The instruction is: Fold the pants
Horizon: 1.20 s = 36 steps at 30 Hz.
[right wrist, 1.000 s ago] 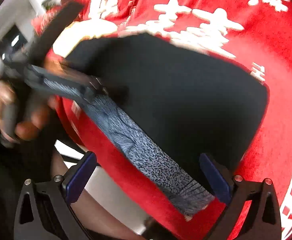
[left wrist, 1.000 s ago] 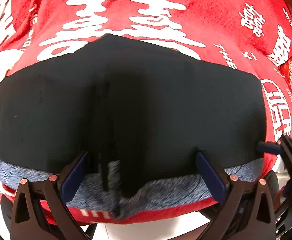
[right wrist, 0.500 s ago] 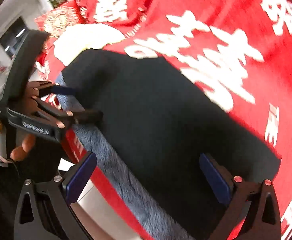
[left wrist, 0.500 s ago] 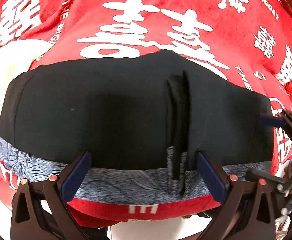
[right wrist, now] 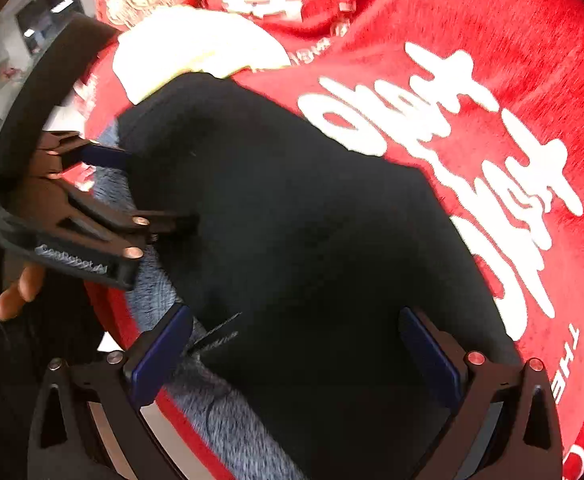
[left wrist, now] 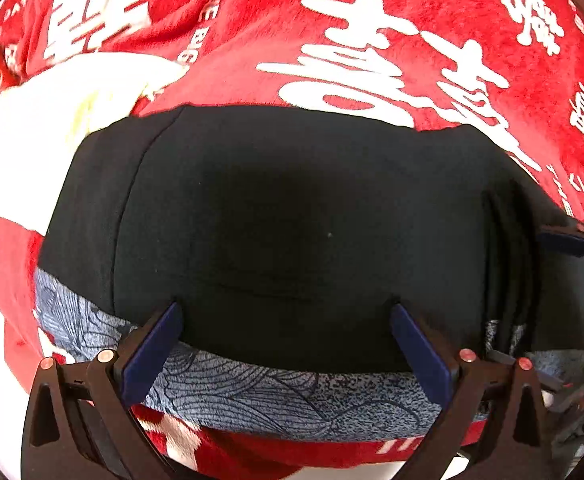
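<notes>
my left gripper (left wrist: 286, 344) and right gripper (right wrist: 292, 354) both gape wide, holding nothing, over black pants (left wrist: 292, 232) lying folded just ahead on a red blanket (left wrist: 411, 8).

From the left wrist we look close down along spread fingers at the near hem of the black pants (left wrist: 292, 220), while our right wrist view (angled leftward) shares the same pants (right wrist: 311, 240) and red blanket (right wrist: 511, 40).

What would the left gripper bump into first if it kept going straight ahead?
Probably the black pants: the open left gripper points straight at them, lying on the red blanket. Depth is unclear.
</notes>
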{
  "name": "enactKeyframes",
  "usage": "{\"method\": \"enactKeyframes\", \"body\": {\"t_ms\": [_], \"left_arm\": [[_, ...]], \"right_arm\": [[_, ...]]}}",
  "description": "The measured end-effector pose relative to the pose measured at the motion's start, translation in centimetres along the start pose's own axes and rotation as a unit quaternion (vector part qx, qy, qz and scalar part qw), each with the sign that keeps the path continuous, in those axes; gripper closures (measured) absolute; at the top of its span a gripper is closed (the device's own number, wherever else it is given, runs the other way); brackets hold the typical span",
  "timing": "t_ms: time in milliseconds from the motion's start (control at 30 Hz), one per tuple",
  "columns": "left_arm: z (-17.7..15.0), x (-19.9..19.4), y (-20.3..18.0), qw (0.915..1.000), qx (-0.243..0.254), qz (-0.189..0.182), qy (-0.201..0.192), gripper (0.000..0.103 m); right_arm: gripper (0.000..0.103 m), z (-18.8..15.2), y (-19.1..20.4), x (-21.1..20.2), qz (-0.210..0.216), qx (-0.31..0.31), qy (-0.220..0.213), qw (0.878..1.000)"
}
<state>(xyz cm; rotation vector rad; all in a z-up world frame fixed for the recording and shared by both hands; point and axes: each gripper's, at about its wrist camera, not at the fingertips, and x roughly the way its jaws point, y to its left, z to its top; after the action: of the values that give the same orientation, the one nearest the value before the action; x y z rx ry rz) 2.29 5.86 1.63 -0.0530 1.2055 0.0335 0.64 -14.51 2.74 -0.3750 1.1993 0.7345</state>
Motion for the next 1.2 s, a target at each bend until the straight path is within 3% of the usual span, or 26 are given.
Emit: {"method": "enactKeyframes", "body": {"t_ms": [100, 233, 333, 500, 600, 700, 900, 1033, 1100, 1133, 1200], "left_arm": [[0.0, 0.0, 0.0, 1.0000, -0.001, -0.005, 0.000, 0.000], [0.0, -0.3, 0.5, 1.0000, -0.003, -0.006, -0.004, 0.000], [-0.1, -0.8, 1.5, 0.9999, -0.009, -0.010, -0.005, 0.000], [-0.1, -1.9, 5.4, 0.9981, -0.055, -0.022, -0.016, 0.000], [-0.2, -2.0, 8.9, 0.9948, -0.097, -0.028, -0.013, 0.000], [-0.4, -2.0, 12.0, 0.9902, -0.135, -0.035, -0.010, 0.000], [-1.5, -2.4, 17.0, 0.9822, -0.186, -0.030, 0.000, 0.000], [-2.5, -2.3, 18.6, 0.9802, -0.195, -0.031, 0.012, 0.000], [-3.0, -2.3, 19.3, 0.9773, -0.205, -0.050, 0.017, 0.000], [-3.1, -2.4, 19.5, 0.9757, -0.210, -0.060, 0.019, 0.000], [-3.1, -2.3, 19.8, 0.9722, -0.217, -0.085, 0.024, 0.000]], "right_arm": [[0.000, 0.5, 1.1, 0.8, -0.028, -0.033, 0.012, 0.999], [0.000, 2.0, 1.2, -0.8, -0.004, -0.021, -0.014, 1.000], [0.000, 2.7, 1.5, 0.3, -0.006, -0.031, -0.005, 0.999], [0.000, 2.5, 2.8, 2.1, -0.051, -0.063, 0.017, 0.997], [0.000, 3.2, 3.3, 0.6, -0.032, -0.046, -0.002, 0.998], [0.000, 4.0, 6.4, 0.0, 0.004, -0.080, -0.020, 0.997], [0.000, 4.8, 15.1, 3.7, -0.012, -0.218, -0.011, 0.976], [0.000, 5.5, 18.3, 7.0, -0.108, -0.303, -0.009, 0.947], [0.003, 6.8, 17.7, 6.3, -0.092, -0.275, -0.025, 0.957], [0.017, 7.6, 17.0, 5.6, -0.081, -0.247, -0.032, 0.965], [0.021, 9.0, 15.1, 4.4, -0.060, -0.195, -0.037, 0.978]]}}
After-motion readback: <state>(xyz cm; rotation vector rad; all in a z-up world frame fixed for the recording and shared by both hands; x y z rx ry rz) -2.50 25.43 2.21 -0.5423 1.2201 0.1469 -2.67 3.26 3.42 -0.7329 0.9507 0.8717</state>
